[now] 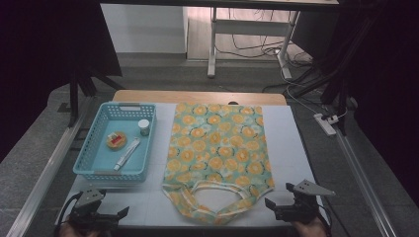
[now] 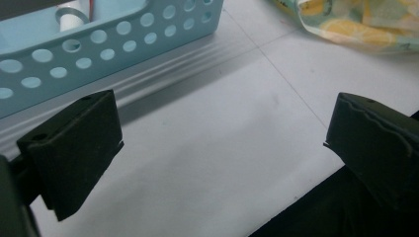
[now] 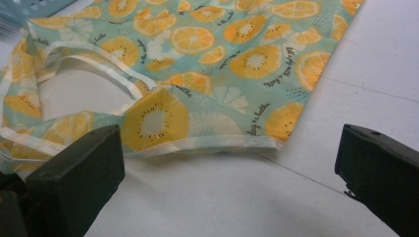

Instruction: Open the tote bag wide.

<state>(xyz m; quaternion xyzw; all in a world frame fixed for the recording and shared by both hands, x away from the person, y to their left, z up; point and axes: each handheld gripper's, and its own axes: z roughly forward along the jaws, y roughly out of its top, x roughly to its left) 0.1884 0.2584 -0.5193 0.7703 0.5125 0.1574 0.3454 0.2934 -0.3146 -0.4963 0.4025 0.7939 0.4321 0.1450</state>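
The right gripper [image 1: 280, 202] and left gripper [image 1: 109, 216] both rest with jaws wide apart, holding nothing. Between them a flat teal cloth bag printed with orange slices [image 1: 217, 148] lies, handles nearest the right gripper. A light-blue perforated plastic basket [image 1: 94, 153] sits just left of the bag.

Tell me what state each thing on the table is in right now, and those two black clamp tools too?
Fruit-print bag: lying flat, handles toward the person.
Blue basket: upright, holding three items.
Small jar: upright in the basket.
Tube: lying down in the basket.
Round orange item: lying flat in the basket.
Left gripper: jaws open, empty.
Right gripper: jaws open, empty.
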